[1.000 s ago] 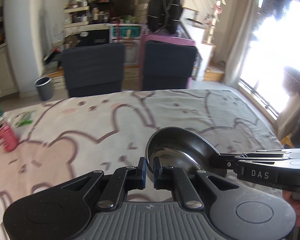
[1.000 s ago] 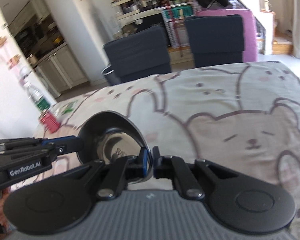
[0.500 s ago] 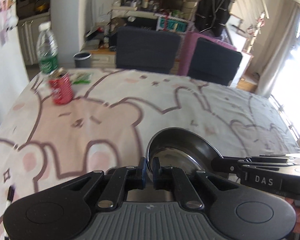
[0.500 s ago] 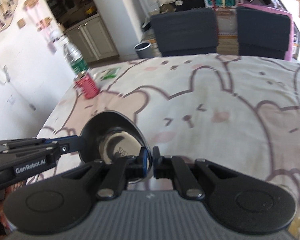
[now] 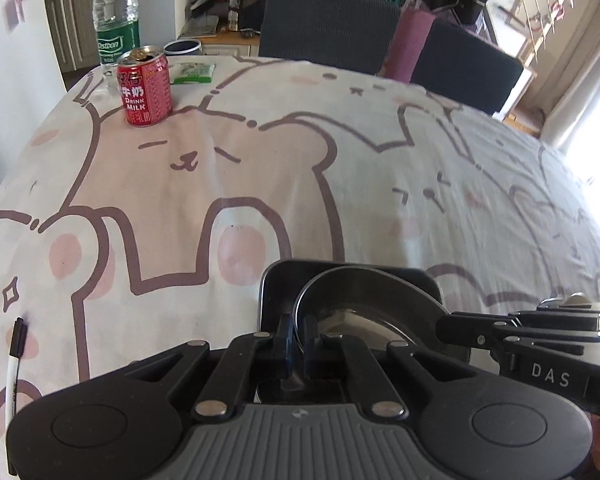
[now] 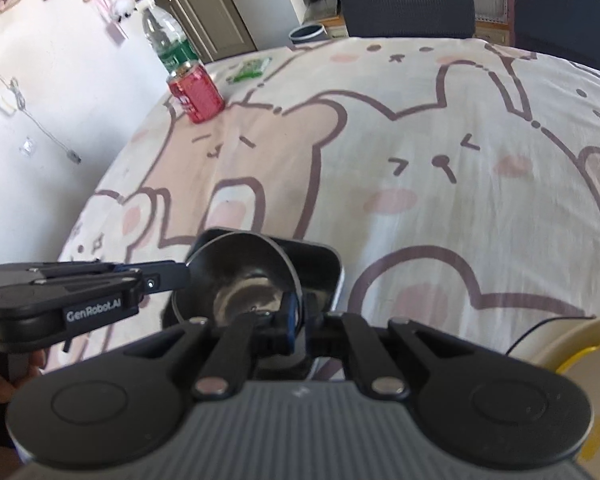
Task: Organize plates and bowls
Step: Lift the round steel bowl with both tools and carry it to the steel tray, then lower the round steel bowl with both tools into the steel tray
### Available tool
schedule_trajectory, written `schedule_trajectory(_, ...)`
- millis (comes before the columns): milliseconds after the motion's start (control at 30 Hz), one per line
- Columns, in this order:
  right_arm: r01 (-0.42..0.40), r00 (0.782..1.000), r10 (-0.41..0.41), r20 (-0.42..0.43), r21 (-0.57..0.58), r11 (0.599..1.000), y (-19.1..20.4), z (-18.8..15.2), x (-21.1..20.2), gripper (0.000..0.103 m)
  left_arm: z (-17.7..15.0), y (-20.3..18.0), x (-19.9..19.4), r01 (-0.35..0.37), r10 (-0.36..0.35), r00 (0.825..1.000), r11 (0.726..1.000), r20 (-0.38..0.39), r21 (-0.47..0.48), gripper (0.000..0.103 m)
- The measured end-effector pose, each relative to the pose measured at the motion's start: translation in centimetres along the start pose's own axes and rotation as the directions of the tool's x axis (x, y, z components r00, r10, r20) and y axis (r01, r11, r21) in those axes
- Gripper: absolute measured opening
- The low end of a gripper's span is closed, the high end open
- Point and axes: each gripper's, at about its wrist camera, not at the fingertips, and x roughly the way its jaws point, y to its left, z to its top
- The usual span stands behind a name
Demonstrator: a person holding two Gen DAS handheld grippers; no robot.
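Note:
A shiny steel bowl (image 5: 364, 312) is held between both grippers, one on each side of its rim. My left gripper (image 5: 296, 340) is shut on the bowl's near rim; the right gripper's arm reaches in from the right. In the right wrist view my right gripper (image 6: 298, 320) is shut on the bowl (image 6: 240, 276), and the left gripper's arm comes in from the left. The bowl hangs just above a dark rectangular tray (image 5: 276, 280), also seen in the right wrist view (image 6: 324, 268). Whether bowl and tray touch is unclear.
A red milk can (image 5: 144, 86) and a water bottle (image 5: 116, 20) stand at the far left corner, with a green packet (image 5: 192, 72) beside them. A black marker (image 5: 14, 364) lies near left. Pale and yellow dishes (image 6: 572, 352) sit near right. Two dark chairs (image 5: 328, 26) stand behind the table.
Both grippers carried the bowl left and down together. The dark tray has come into view under the bowl, and the can and bottle look closer.

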Motion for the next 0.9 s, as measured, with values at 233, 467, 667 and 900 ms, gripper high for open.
schedule_trajectory(233, 0.0, 1.0, 0.0, -0.029, 0.0, 1.0, 0.3, 0.0, 1.5, 0.004, 0.4, 0.2, 0.8, -0.016, 0.016, 1.0, 1.0, -0.003, 0.007, 0.0)
schedule_trajectory(467, 0.001, 0.999, -0.001, -0.055, -0.006, 1.0, 0.6, 0.1, 2.5, 0.005, 0.4, 0.3, 1.1, -0.012, 0.012, 1.0, 1.0, -0.005, 0.015, 0.0)
schedule_trajectory(667, 0.012, 0.998, -0.012, -0.065, -0.002, 1.0, 0.6, 0.0, 2.7, 0.005, 0.4, 0.3, 0.7, 0.008, -0.008, 1.0, 1.0, 0.009, 0.014, 0.0)
schedule_trajectory(900, -0.01, 0.998, 0.013, -0.065, 0.038, 0.999, 0.0, -0.1, 2.3, 0.007, 0.3, 0.4, 0.0, 0.009, -0.01, 0.999, 1.0, 0.033, 0.013, 0.003)
